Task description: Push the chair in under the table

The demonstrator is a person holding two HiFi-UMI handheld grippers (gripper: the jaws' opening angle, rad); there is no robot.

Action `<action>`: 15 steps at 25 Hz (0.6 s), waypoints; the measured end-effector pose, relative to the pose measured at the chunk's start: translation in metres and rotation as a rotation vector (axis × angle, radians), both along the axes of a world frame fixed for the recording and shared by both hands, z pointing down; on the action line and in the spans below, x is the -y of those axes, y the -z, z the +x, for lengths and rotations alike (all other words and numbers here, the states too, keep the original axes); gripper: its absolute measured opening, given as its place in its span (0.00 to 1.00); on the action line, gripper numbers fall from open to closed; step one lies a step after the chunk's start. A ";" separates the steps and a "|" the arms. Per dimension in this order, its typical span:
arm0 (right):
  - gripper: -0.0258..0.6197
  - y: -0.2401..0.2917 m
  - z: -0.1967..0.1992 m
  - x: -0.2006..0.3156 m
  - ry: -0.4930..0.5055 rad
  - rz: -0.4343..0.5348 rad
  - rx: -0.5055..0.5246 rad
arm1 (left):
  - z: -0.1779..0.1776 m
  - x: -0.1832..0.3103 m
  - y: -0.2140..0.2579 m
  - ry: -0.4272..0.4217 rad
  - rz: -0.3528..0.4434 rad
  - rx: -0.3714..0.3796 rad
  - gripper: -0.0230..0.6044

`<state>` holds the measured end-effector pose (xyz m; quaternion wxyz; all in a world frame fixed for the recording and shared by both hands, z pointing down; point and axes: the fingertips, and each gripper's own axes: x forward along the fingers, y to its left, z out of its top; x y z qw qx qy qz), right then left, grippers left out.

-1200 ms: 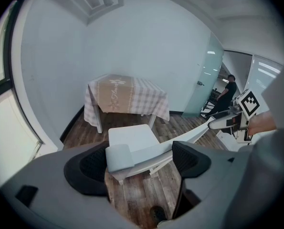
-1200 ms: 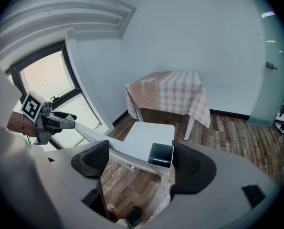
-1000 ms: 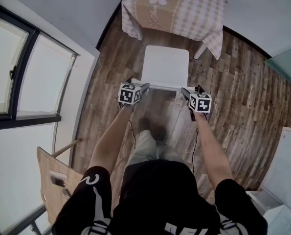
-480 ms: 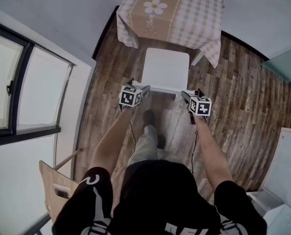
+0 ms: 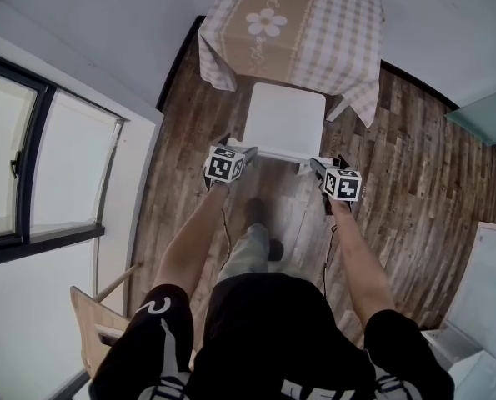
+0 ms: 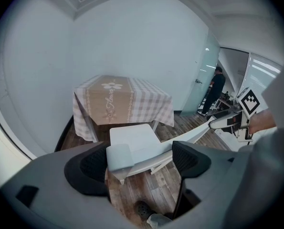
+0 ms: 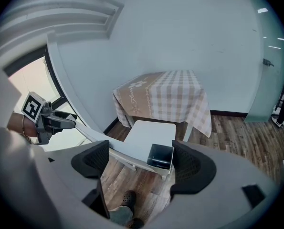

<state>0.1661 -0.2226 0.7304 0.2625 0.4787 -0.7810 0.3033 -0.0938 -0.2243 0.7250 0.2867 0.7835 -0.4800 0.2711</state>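
The white chair point(image 5: 283, 119) stands on the wood floor point(image 5: 398, 165) with its seat's far edge right at the hanging checked cloth of the table point(image 5: 293, 23), and most of the seat is out in the open. My left gripper point(image 5: 246, 151) and right gripper point(image 5: 317, 164) sit at the two ends of its back rail point(image 5: 274, 151). Both sets of fingers are spread wide, with a rail end lying between them but not pinched.
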 end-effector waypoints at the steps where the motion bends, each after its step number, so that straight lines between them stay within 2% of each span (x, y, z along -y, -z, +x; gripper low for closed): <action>1: 0.70 -0.001 -0.001 0.004 -0.002 -0.003 0.000 | -0.001 0.004 0.000 -0.002 0.000 0.001 0.68; 15: 0.70 0.001 -0.019 0.063 -0.037 -0.024 -0.003 | -0.020 0.072 0.001 -0.031 -0.002 0.006 0.68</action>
